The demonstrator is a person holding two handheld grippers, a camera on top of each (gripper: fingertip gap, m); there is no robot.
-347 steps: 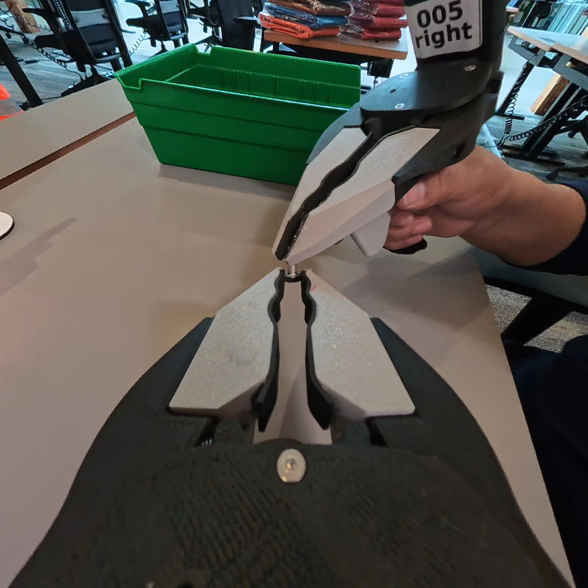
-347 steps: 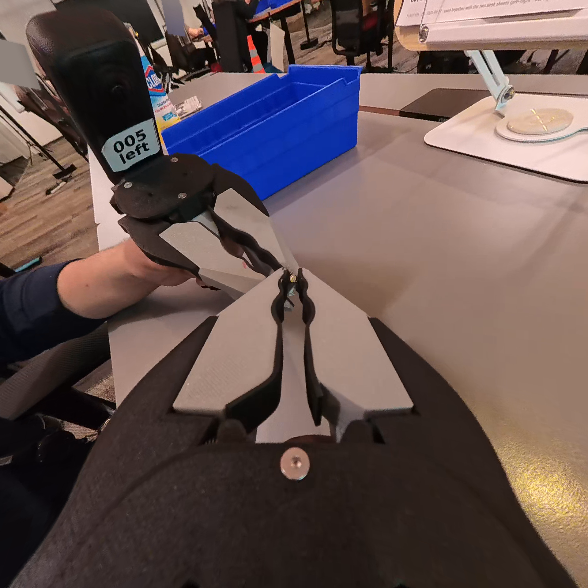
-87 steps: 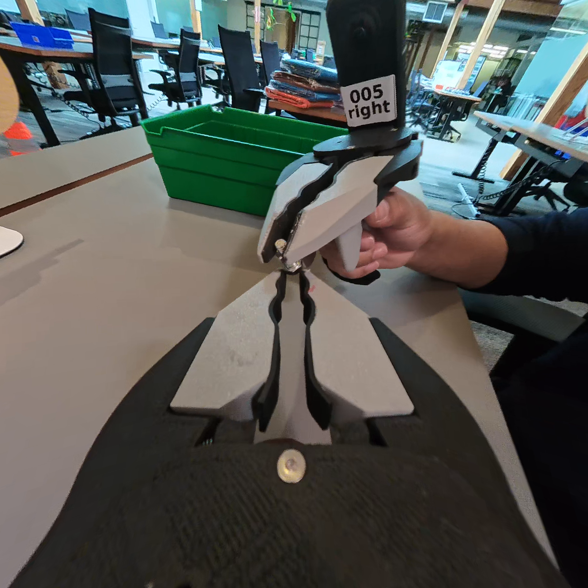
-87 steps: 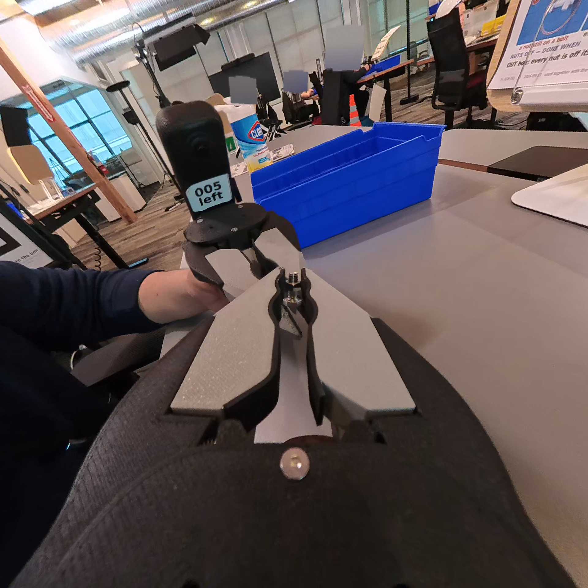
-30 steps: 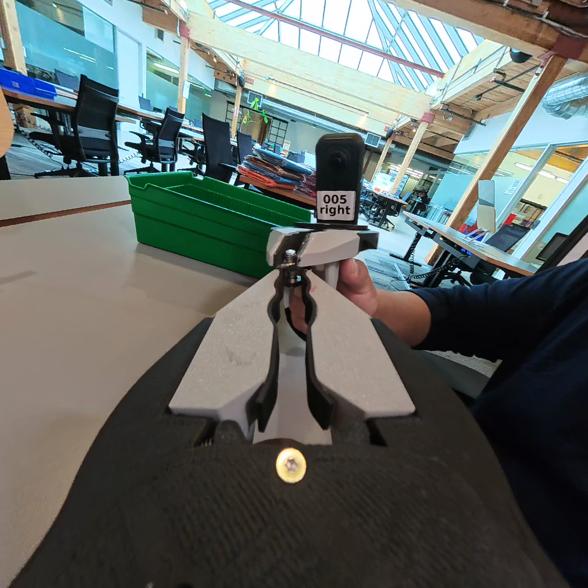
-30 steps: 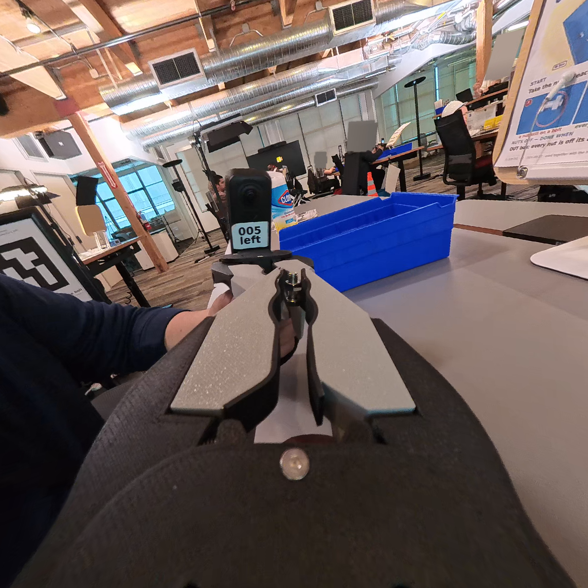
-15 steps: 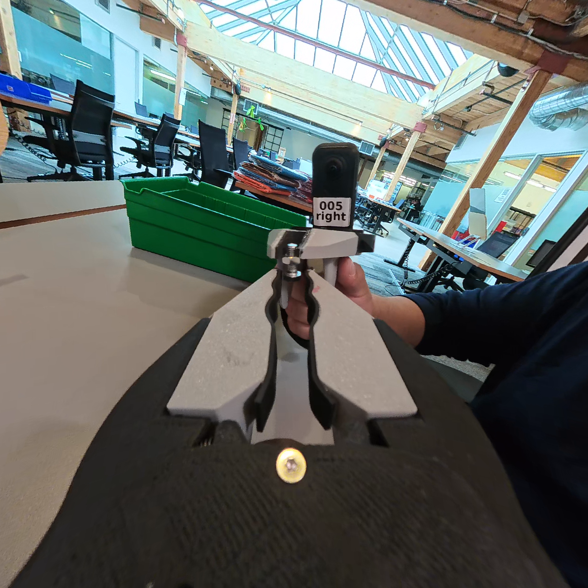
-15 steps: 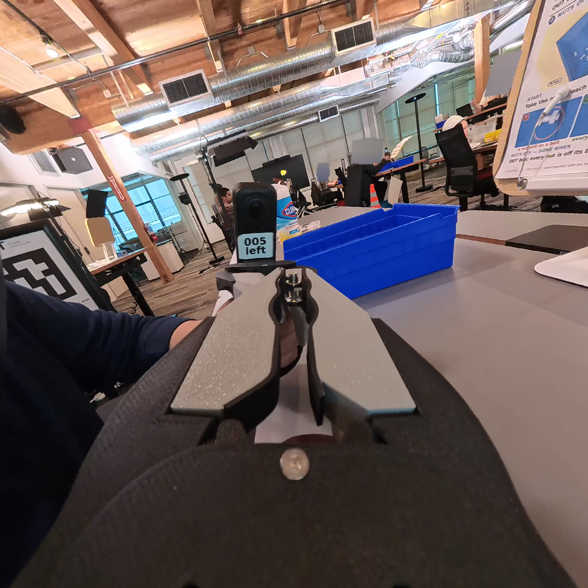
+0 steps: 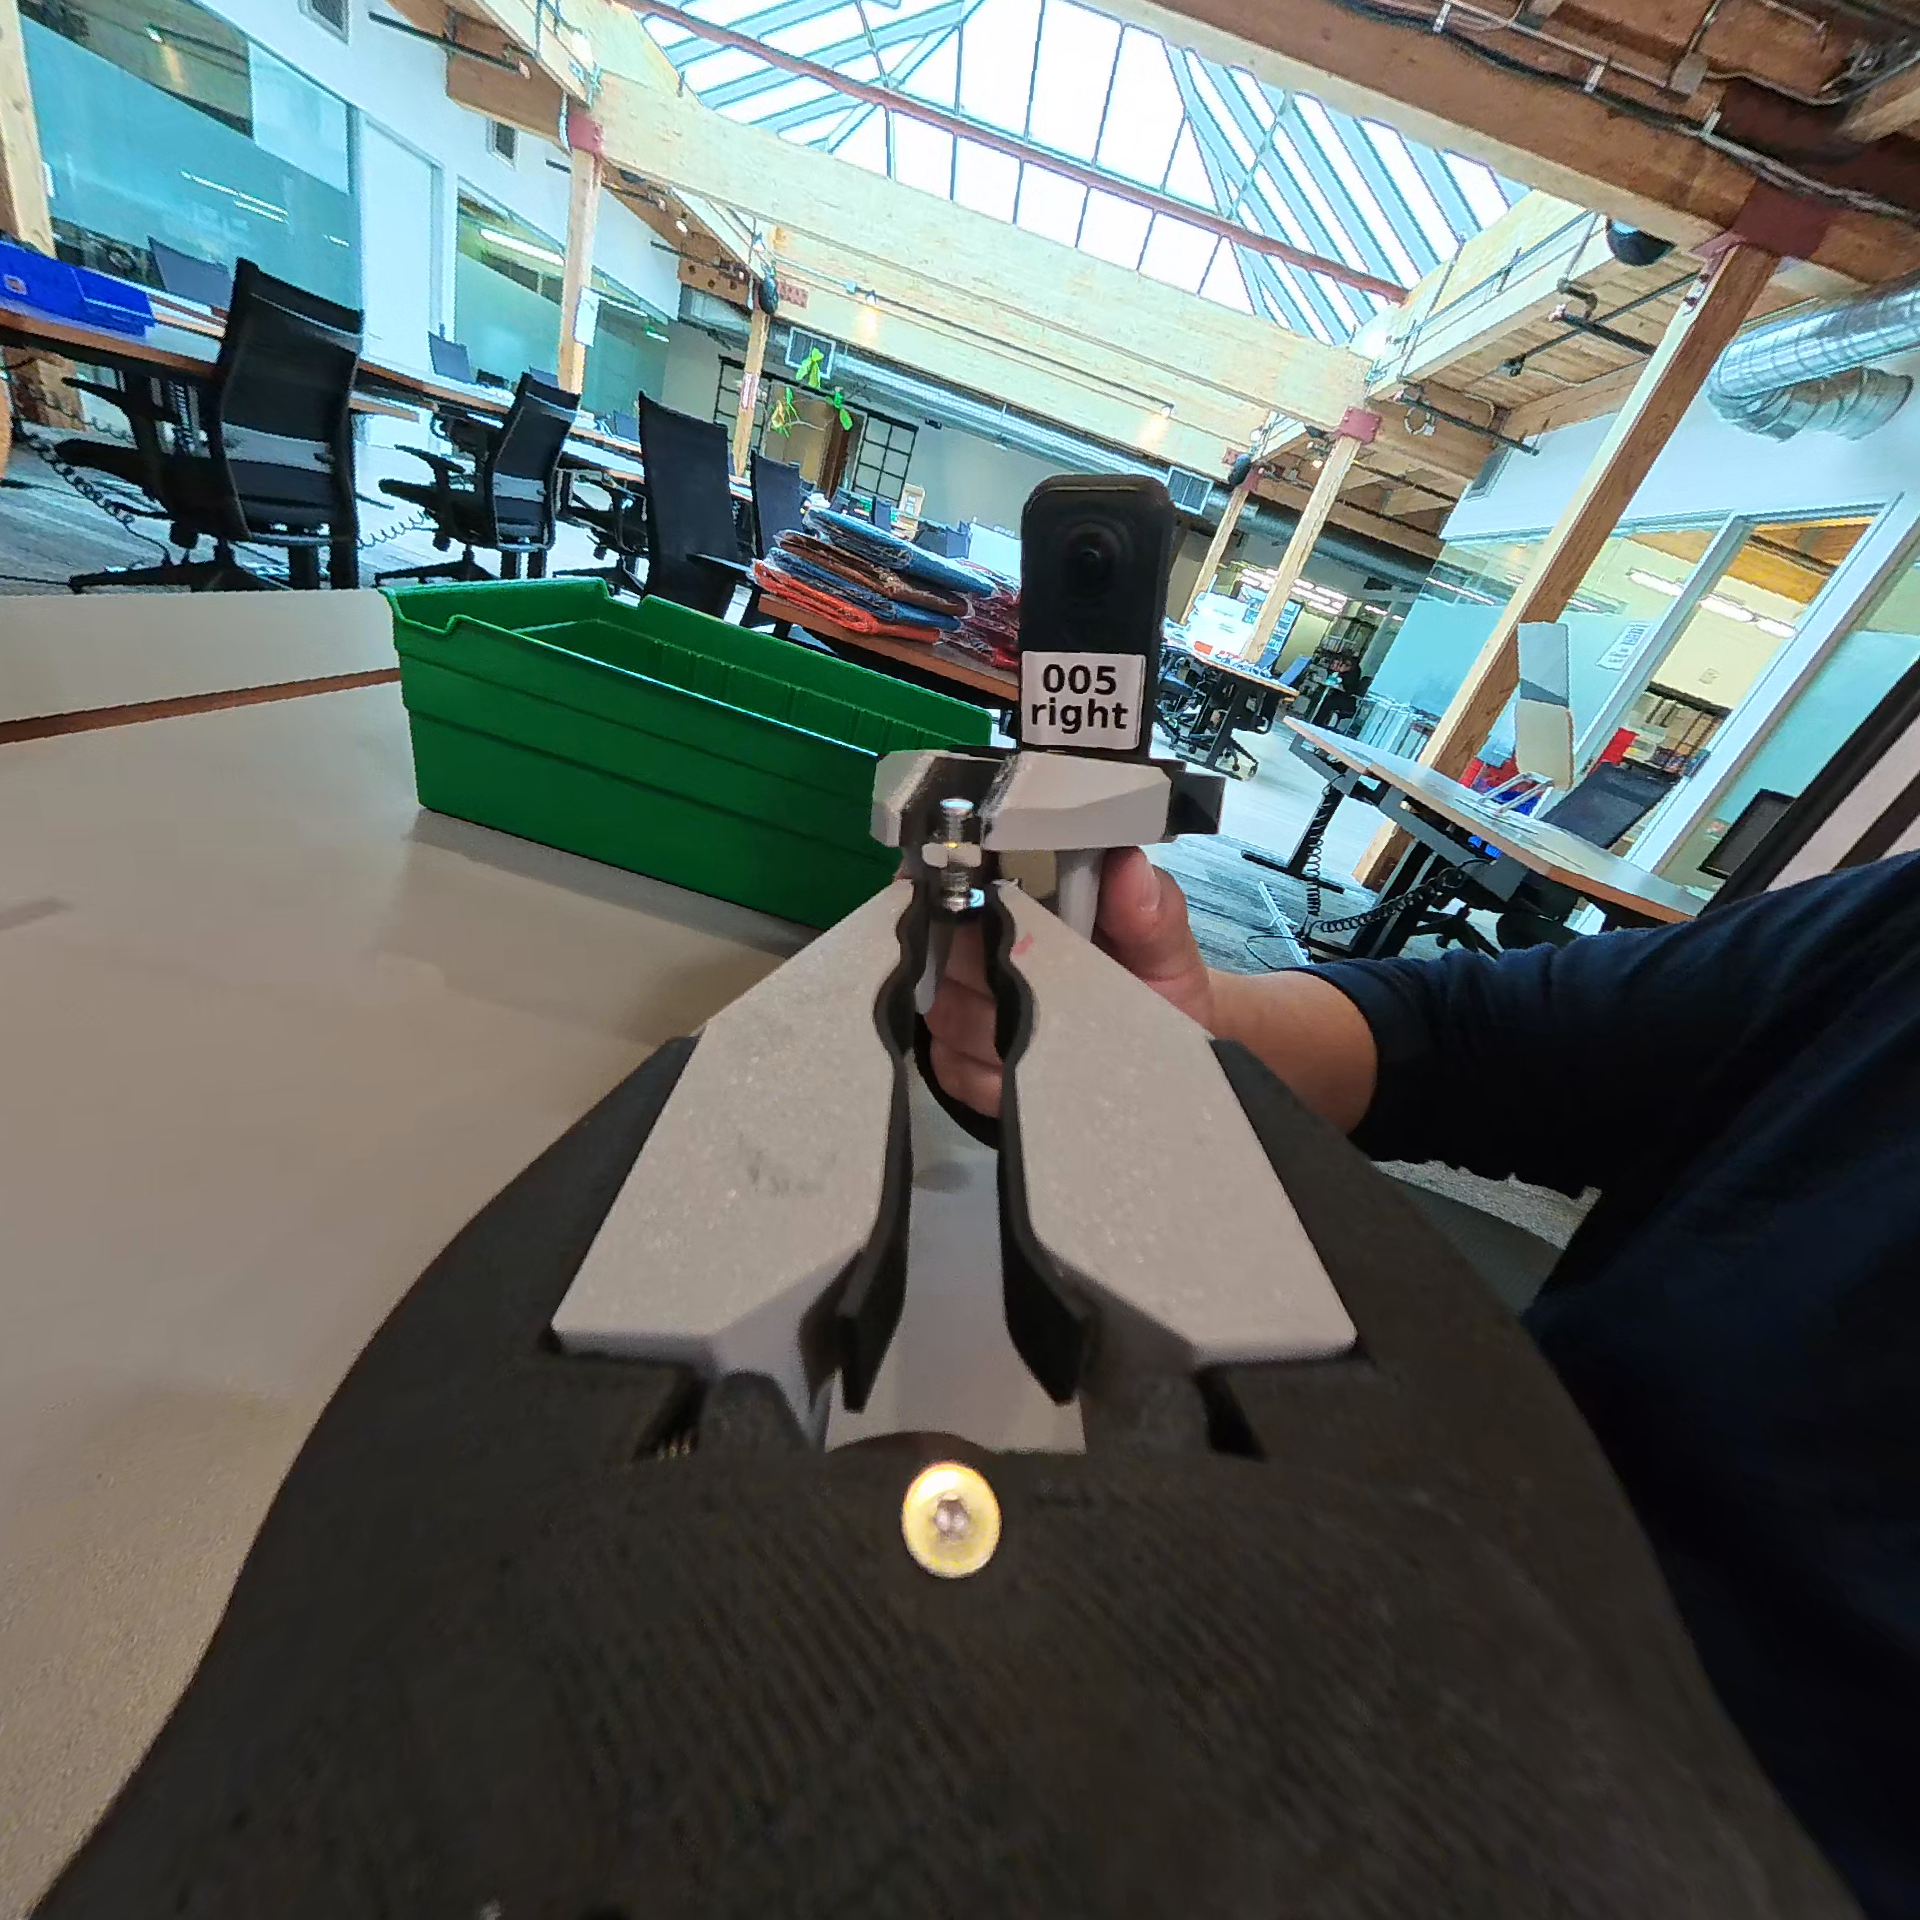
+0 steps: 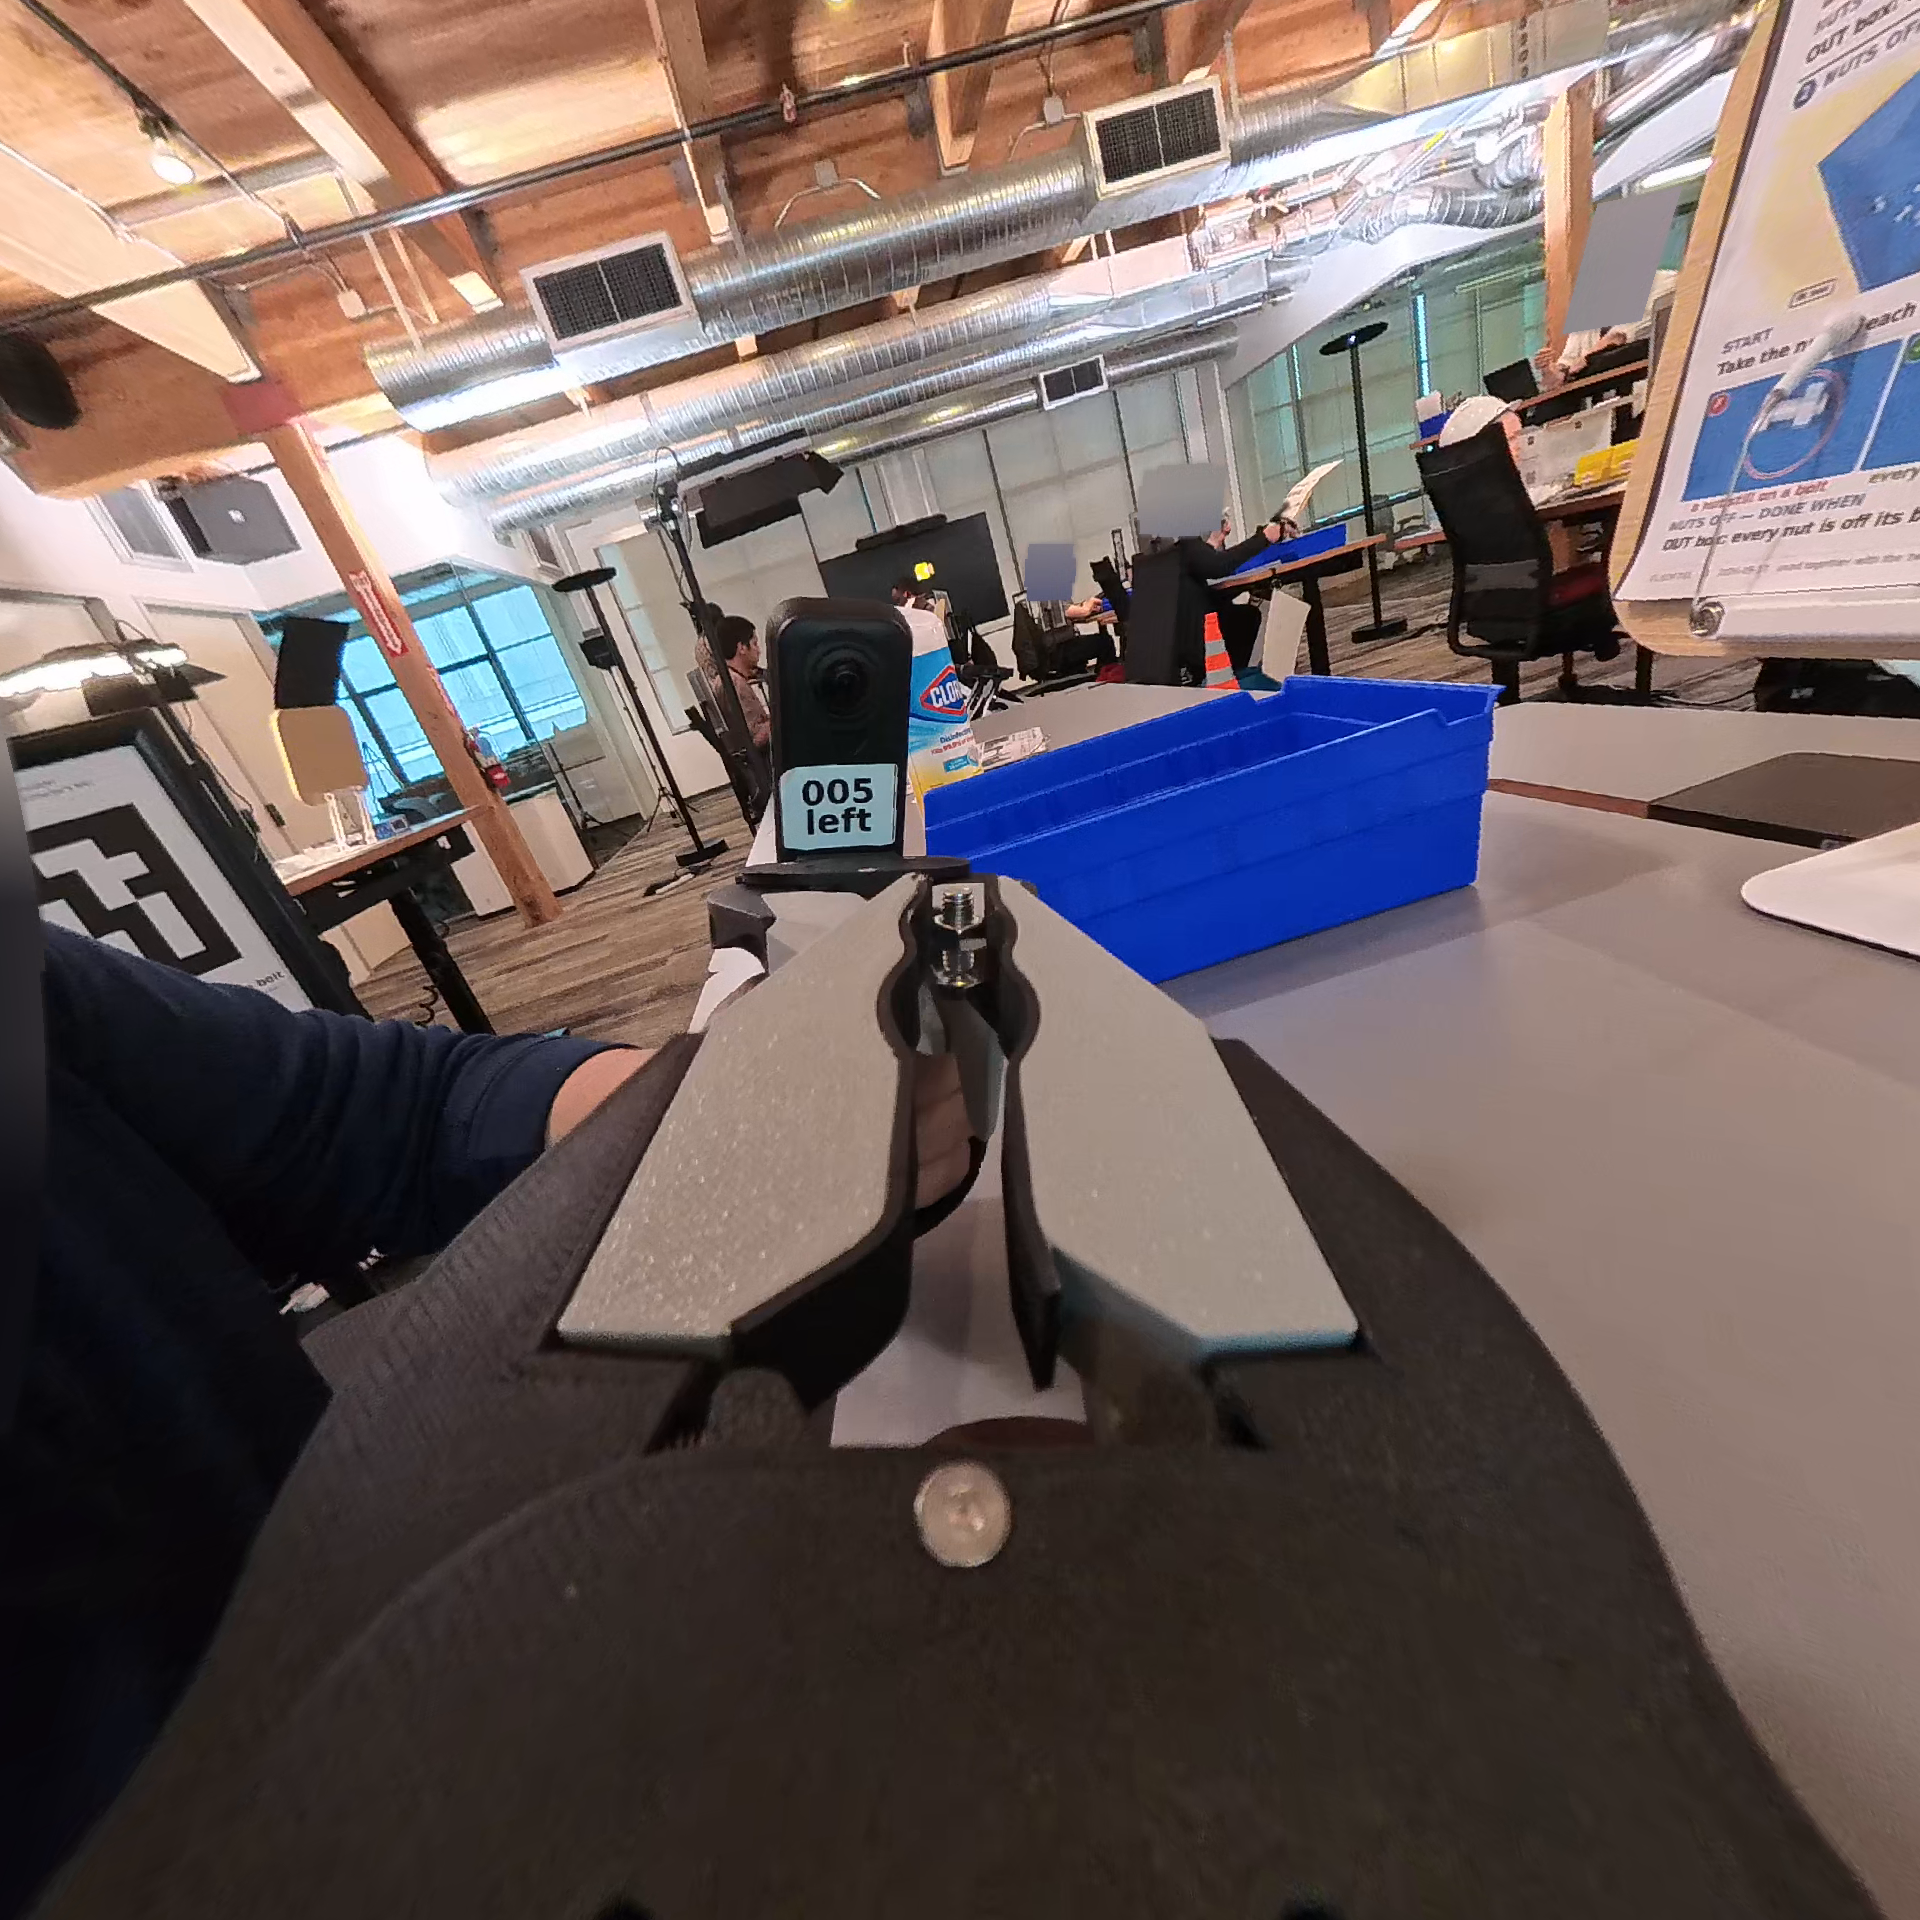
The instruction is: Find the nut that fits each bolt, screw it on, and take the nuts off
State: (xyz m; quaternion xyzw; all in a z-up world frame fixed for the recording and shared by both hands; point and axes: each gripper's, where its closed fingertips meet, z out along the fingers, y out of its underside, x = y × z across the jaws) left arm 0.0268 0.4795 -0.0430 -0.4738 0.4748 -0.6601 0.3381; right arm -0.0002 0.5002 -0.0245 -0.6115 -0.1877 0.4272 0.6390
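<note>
A small silver bolt [image 9: 954, 821] stands upright between the two grippers, which meet tip to tip above the table. A hex nut [image 9: 951, 854] sits on its thread. My left gripper [image 9: 954, 902] is shut on the bolt's lower end. My right gripper [image 10: 959, 930] is shut around the nut [image 10: 957, 925] and the bolt [image 10: 960, 968]. The right gripper also shows across the bolt in the left wrist view [image 9: 1029, 805], held by a hand [image 9: 1132, 935]. The left gripper shows behind the bolt in the right wrist view [image 10: 758, 914].
A green bin [image 9: 644, 758] stands on the grey table [image 9: 229, 987] beyond the left gripper. A blue bin [image 10: 1226, 821] stands on the table in the right wrist view. An instruction sheet on a board [image 10: 1787, 343] and a white base [image 10: 1849, 894] stand at the far right. My two grippers' fingertips are within a few centimetres of each other.
Both grippers stay closed together on the bolt and nut. The views have shifted a little, and the nut appears slightly higher on the thread than a second ago.
</note>
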